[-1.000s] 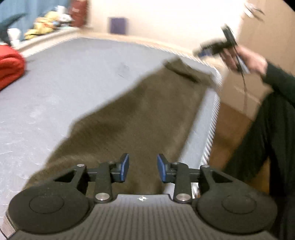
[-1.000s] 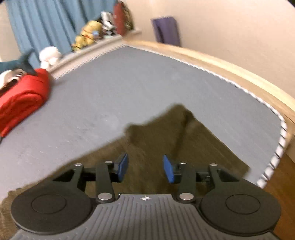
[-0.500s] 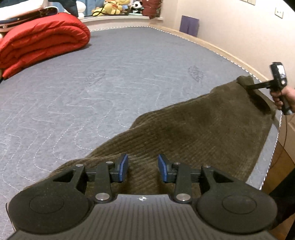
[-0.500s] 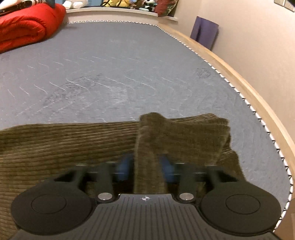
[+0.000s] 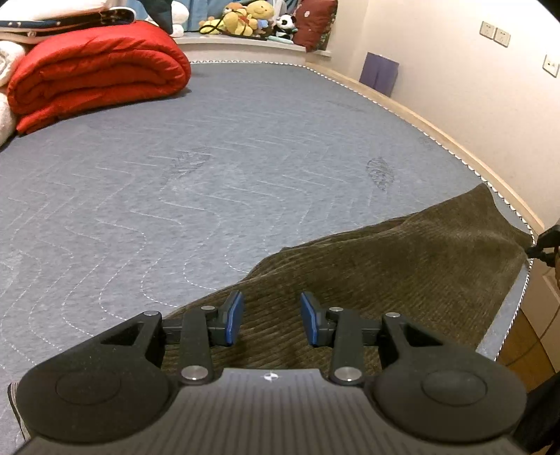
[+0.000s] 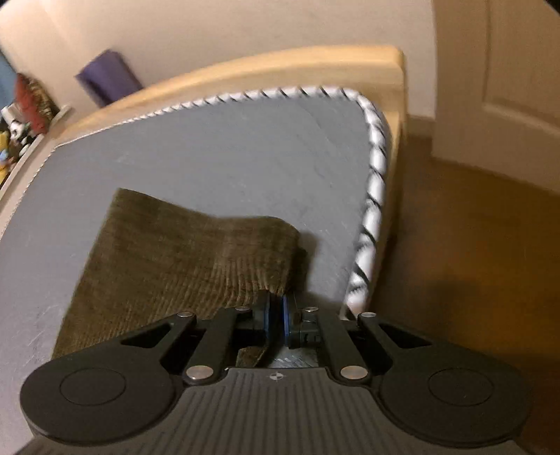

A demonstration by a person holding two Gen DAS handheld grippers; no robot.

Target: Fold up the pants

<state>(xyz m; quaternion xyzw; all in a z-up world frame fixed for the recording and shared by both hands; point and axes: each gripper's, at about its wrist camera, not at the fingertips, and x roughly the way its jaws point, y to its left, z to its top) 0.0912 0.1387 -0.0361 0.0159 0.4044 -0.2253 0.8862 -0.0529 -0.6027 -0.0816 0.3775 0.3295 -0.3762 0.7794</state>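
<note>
Olive-brown corduroy pants point(image 5: 402, 266) lie spread across the near right part of a grey quilted mattress point(image 5: 210, 168) in the left wrist view, reaching from under the camera out to the bed's right edge, where the cloth rises to a peak. The left tongs point(image 5: 271, 318) hover just above the fabric with their blue pads point(image 5: 233, 317) apart — nothing sits between them and they grip nothing. At the far right edge of this view a sliver of the other black tool point(image 5: 546, 241) meets the lifted corner of the pants. A folded red quilt point(image 5: 94, 70) rests at the far left of the mattress, well apart from the pants, with white bedding point(image 5: 7, 63) beside it. Stuffed toys point(image 5: 245, 17) and a dark red cushion point(image 5: 315, 21) line a ledge beyond the bed, and a purple panel point(image 5: 379, 73) leans on the cream wall.

From the right wrist view, which is somewhat blurred, the right tongs point(image 6: 276, 322) are pressed together on a corner of the pants point(image 6: 182, 259), the cloth pinched at the blue pads point(image 6: 267, 320) and bunched into a raised fold just ahead of them. This corner lies near the mattress corner point(image 6: 280, 147) with its white-and-black piping point(image 6: 374, 175) — beyond it come a pale wooden bed frame point(image 6: 315, 66), brown floor point(image 6: 472, 262) and a cream door point(image 6: 518, 63).
</note>
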